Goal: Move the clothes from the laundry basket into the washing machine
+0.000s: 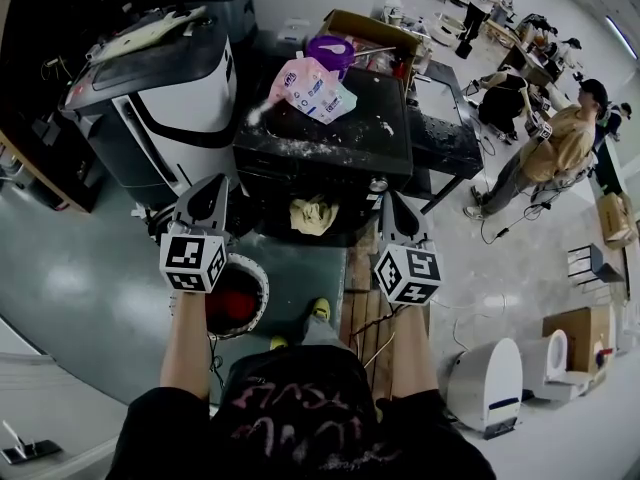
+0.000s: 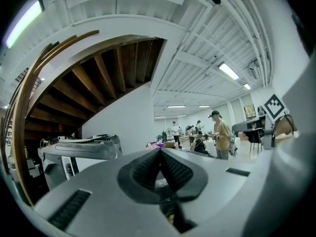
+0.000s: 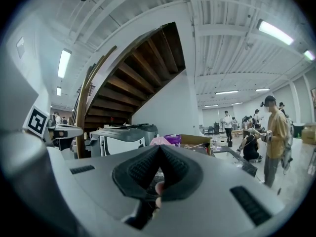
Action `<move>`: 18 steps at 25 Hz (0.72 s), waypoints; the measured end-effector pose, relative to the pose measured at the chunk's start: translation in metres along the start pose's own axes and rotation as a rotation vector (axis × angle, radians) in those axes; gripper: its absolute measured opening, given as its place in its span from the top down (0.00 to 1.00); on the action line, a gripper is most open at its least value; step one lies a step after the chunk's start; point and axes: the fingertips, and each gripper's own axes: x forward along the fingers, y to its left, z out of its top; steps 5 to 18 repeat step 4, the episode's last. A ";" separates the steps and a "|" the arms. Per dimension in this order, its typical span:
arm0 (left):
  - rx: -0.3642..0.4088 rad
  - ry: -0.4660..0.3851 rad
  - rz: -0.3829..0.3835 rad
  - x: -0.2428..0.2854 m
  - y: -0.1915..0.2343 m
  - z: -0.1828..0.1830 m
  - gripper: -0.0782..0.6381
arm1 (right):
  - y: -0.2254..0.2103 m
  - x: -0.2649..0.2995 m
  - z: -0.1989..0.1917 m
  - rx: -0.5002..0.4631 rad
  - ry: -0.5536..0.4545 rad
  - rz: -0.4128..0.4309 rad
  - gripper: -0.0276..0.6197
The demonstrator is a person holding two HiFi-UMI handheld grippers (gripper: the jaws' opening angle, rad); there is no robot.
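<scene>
In the head view the white round laundry basket [image 1: 256,270] stands on the floor below my left hand, with red clothes [image 1: 232,303] in it. The black washing machine [image 1: 330,143] is just ahead, its top dusted with white powder. A yellowish cloth [image 1: 312,215] hangs at its front. My left gripper [image 1: 212,190] is shut and empty, held level above the basket's far rim. My right gripper [image 1: 391,204] is also shut and empty, in front of the machine's right corner. In the gripper views both pairs of pads, left [image 2: 159,154] and right [image 3: 159,152], meet with nothing between them.
A pink detergent bag [image 1: 315,88] and a purple tub [image 1: 331,52] sit on the machine's top, with a cardboard box [image 1: 372,30] behind them. A grey-and-white machine [image 1: 165,98] stands to the left. Several people [image 1: 555,148] work at the far right. A white appliance [image 1: 487,383] lies at lower right.
</scene>
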 end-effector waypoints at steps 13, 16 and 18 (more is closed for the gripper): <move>-0.002 0.000 -0.011 0.001 -0.002 0.002 0.88 | 0.000 0.000 0.001 -0.005 0.000 -0.001 0.95; -0.002 0.000 -0.011 0.001 -0.002 0.002 0.88 | 0.000 0.000 0.001 -0.005 0.000 -0.001 0.95; -0.002 0.000 -0.011 0.001 -0.002 0.002 0.88 | 0.000 0.000 0.001 -0.005 0.000 -0.001 0.95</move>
